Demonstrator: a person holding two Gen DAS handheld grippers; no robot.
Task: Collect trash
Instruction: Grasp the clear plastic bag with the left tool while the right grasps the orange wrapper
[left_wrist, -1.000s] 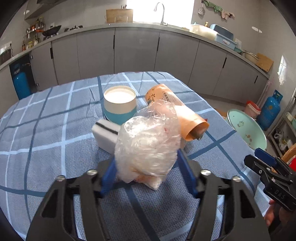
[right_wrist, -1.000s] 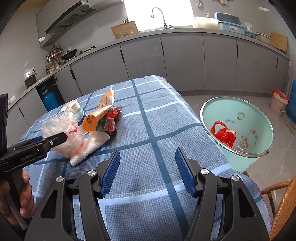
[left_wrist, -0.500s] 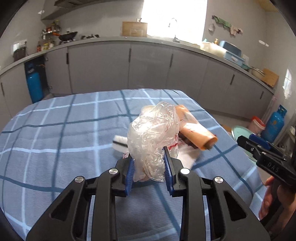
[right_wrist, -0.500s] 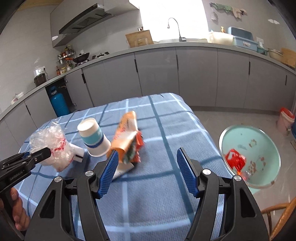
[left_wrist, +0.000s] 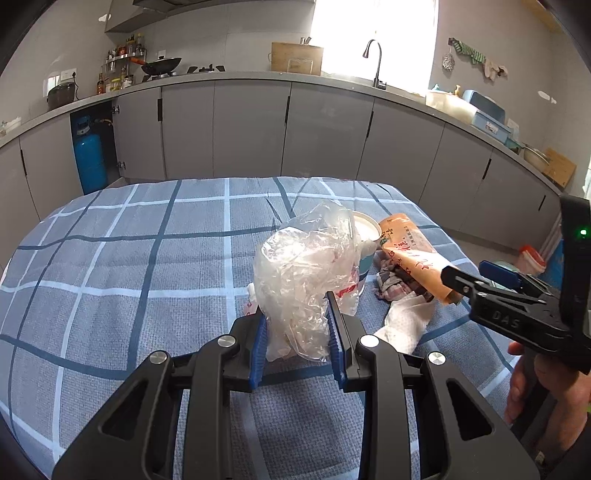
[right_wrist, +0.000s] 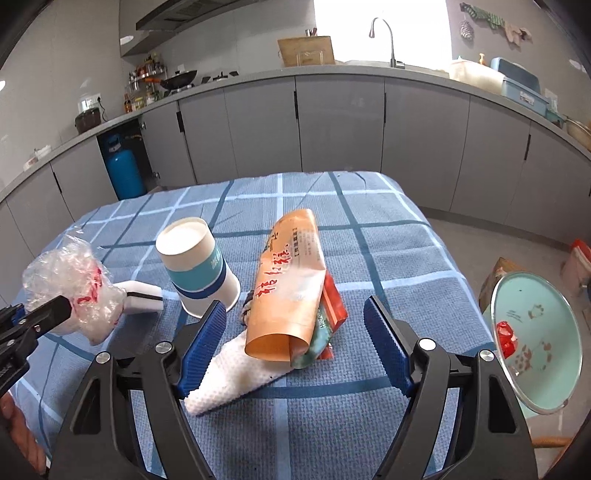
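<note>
My left gripper (left_wrist: 295, 339) is shut on a crumpled clear plastic bag (left_wrist: 306, 273) and holds it above the checked tablecloth; the bag also shows at the left of the right wrist view (right_wrist: 70, 284). My right gripper (right_wrist: 291, 328) is open, its jaws on either side of an orange paper bag (right_wrist: 291, 280) that lies on a red wrapper (right_wrist: 332, 306) and a white napkin (right_wrist: 229, 373). A white and teal paper cup (right_wrist: 195, 266) lies tipped beside it. A white sponge (right_wrist: 142, 297) lies left of the cup.
A pale green basin (right_wrist: 535, 332) with a red scrap in it stands on the floor to the right of the table. The table's right edge drops off near it. Grey kitchen cabinets and a blue gas cylinder (right_wrist: 122, 170) stand behind.
My left gripper closed on the plastic bag and lifted it off the table. My right gripper moved left to the orange paper bag, still open.
</note>
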